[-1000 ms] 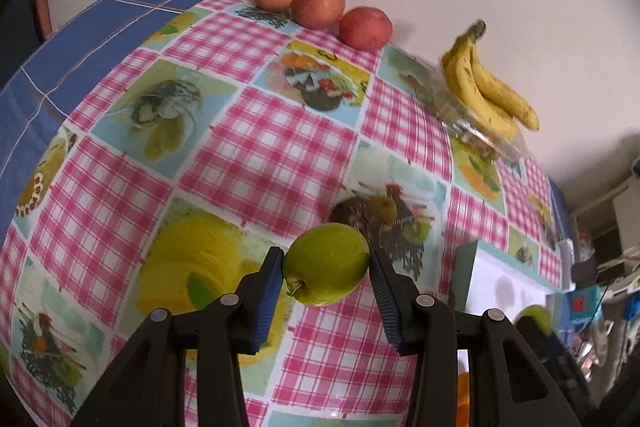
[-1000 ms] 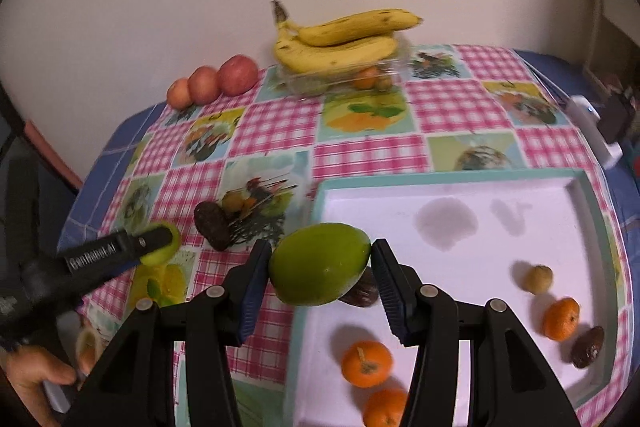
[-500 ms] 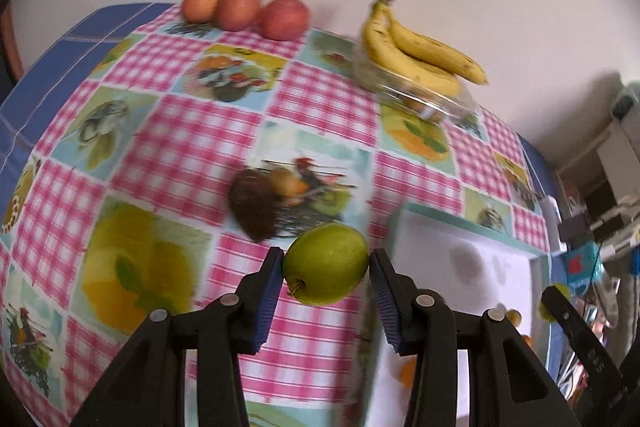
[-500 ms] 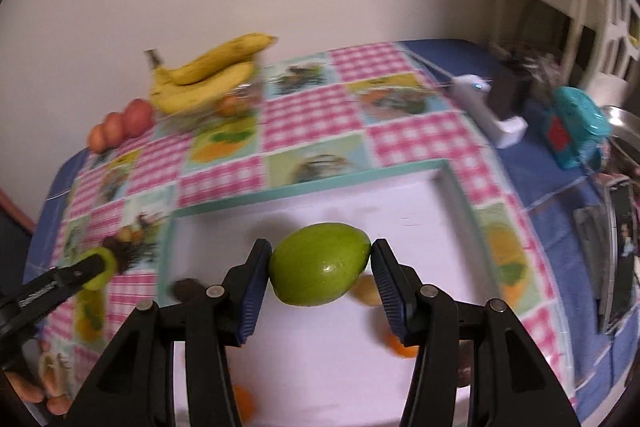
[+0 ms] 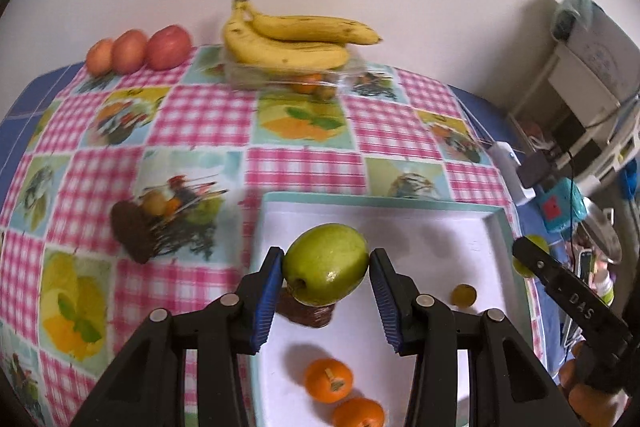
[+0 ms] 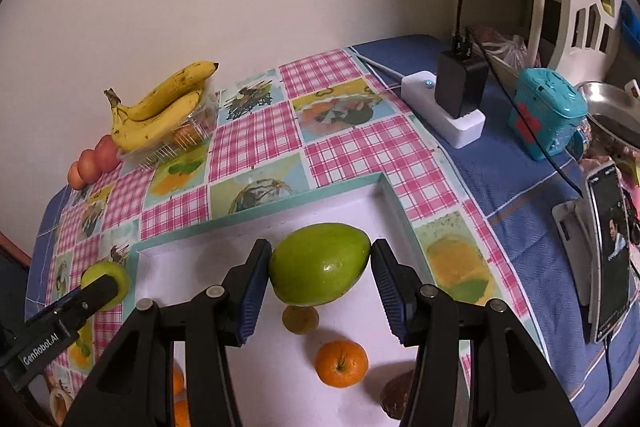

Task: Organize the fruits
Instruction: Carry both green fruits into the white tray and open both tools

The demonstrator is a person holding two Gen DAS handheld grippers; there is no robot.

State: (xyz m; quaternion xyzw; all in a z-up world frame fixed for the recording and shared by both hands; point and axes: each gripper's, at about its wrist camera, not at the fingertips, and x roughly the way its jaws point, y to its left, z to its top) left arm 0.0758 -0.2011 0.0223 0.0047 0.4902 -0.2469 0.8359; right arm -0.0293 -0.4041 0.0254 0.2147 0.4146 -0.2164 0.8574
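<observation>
Two grippers are each clamped on a green fruit above the white tray (image 5: 490, 227).

1. Left gripper (image 5: 326, 277): the blue pads (image 5: 267, 293) are spread wide enough to span a green apple (image 5: 325, 274), and both press its sides. The apple's stem hollow faces the camera, low on the left. The apple is held clear of the tray floor, over the tray's left part, above a dark brown fruit (image 5: 306, 311) that lies on the floor just inside the left rim.

2. Right gripper (image 6: 320, 269): the jaws stand at a similar width, closed on a green mango-shaped fruit (image 6: 319, 263) held lengthwise between the pads. It is held above the tray floor, near the tray's far right corner (image 6: 382, 183).

3. Tray contents, left wrist view: two oranges (image 5: 329, 380) near the lower edge of the view and a small yellowish fruit (image 5: 464, 294) toward the right rim. The right wrist view shows one orange (image 6: 341, 363), a small round yellowish fruit (image 6: 300, 319) under the mango-shaped fruit, and a dark brown fruit at the bottom edge.

4. Outside the tray, on the checked tablecloth (image 5: 192, 115): another dark brown fruit (image 5: 132, 235) lies left of the tray. Beyond the tray, against the wall, a bunch of bananas (image 5: 296, 39) rests on a clear plastic box (image 5: 288, 77). Three red apples (image 5: 138, 49) sit in a row left of that box.
</observation>
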